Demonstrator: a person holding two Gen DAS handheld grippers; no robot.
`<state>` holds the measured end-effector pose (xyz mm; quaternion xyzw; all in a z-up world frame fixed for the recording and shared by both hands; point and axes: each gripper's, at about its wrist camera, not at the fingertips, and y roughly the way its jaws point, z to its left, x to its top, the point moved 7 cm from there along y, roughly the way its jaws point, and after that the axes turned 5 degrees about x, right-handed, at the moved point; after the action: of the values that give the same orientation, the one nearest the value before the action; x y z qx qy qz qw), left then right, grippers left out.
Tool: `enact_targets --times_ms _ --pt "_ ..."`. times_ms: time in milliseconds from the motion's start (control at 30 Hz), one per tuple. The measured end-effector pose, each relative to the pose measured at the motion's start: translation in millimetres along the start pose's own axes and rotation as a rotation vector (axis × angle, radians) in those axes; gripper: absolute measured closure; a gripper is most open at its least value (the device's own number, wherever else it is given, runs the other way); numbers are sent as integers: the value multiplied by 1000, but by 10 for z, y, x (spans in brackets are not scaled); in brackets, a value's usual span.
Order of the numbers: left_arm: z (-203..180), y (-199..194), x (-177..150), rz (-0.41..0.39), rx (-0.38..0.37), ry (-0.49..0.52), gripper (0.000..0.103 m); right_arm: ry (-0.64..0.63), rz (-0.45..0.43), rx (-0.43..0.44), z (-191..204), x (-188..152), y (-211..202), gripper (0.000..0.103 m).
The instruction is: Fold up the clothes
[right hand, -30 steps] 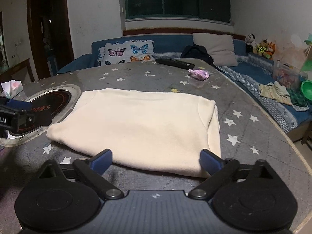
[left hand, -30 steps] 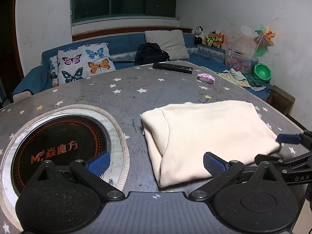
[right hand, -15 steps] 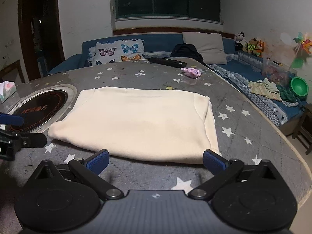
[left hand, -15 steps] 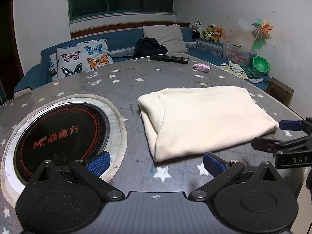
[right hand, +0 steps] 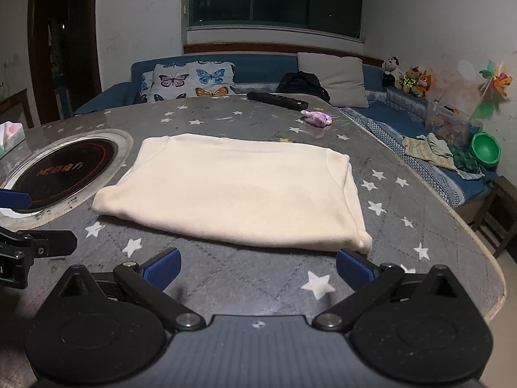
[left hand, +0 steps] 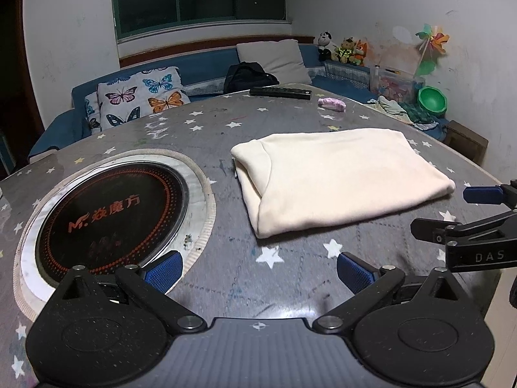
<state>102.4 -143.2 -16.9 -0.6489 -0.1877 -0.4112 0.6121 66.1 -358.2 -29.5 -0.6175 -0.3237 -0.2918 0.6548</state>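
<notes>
A cream garment (left hand: 336, 177) lies folded into a flat rectangle on the round star-patterned table (left hand: 226, 135); it also shows in the right wrist view (right hand: 239, 190). My left gripper (left hand: 258, 271) is open and empty, hovering short of the garment's near left corner. My right gripper (right hand: 257, 268) is open and empty, just short of the garment's near edge. The right gripper shows at the right edge of the left wrist view (left hand: 468, 223). The left gripper shows at the left edge of the right wrist view (right hand: 29, 226).
A round inset hotplate (left hand: 110, 216) sits left of the garment. A black remote (left hand: 279, 92) and a pink cloth lump (left hand: 331, 103) lie at the table's far side. A tissue box (right hand: 9, 134) stands at the left. A blue sofa (right hand: 258, 68) runs behind.
Both grippers have pulled back from the garment toward the table's near edge and stayed open. The garment lies still.
</notes>
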Motion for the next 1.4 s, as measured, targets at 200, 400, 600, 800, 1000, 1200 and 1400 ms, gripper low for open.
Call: enact_targets --times_ms 200,400,600,800,1000,1200,1400 --pt "9 -59 -39 -8 4 -3 0 -7 3 -9 51 -41 -53 0" --pt "-8 -106 -60 -15 4 -1 0 -15 7 -15 102 -74 -86 0" --pt "-29 -149 -88 -21 6 5 0 -6 5 -8 128 -114 -131 0" --pt "-56 -205 -113 -31 9 15 0 0 9 -2 141 -162 -156 0" --pt "-83 -258 -139 -40 10 23 0 6 12 1 160 -209 -184 0" --pt "-96 -306 -149 -53 13 26 0 5 8 5 196 -228 -233 0" --pt "-108 -354 -157 -66 16 28 0 5 -2 4 208 -221 -276 0"
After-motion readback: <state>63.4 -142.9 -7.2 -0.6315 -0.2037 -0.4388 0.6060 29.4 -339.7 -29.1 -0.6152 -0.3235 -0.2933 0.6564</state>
